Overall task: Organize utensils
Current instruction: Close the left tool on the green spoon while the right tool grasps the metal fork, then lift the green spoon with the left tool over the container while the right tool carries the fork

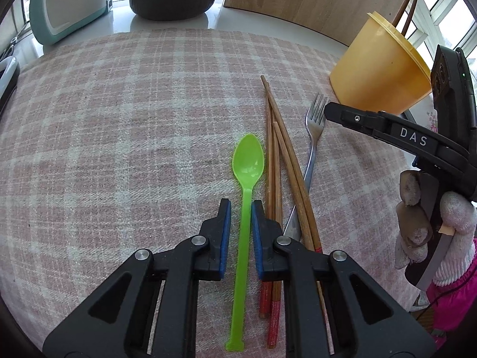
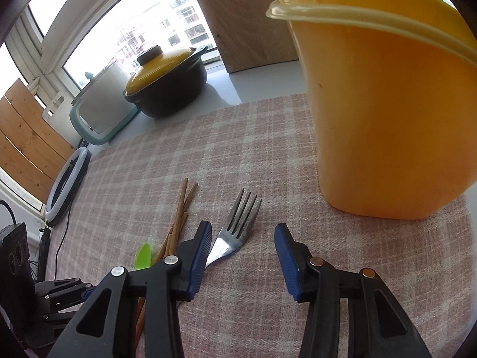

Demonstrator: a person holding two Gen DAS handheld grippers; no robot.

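Two grippers, left gripper fingers apart astride green spoon handle w/o contact, right gripper released near fork

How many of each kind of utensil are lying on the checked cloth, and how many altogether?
Spoon: 1
Fork: 1
Chopsticks: 4, as far as their overlap shows
Total: 6

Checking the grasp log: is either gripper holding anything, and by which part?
Nothing is held yet. The left gripper straddles the green spoon at its handle, jaws still open; the right gripper is open and empty.
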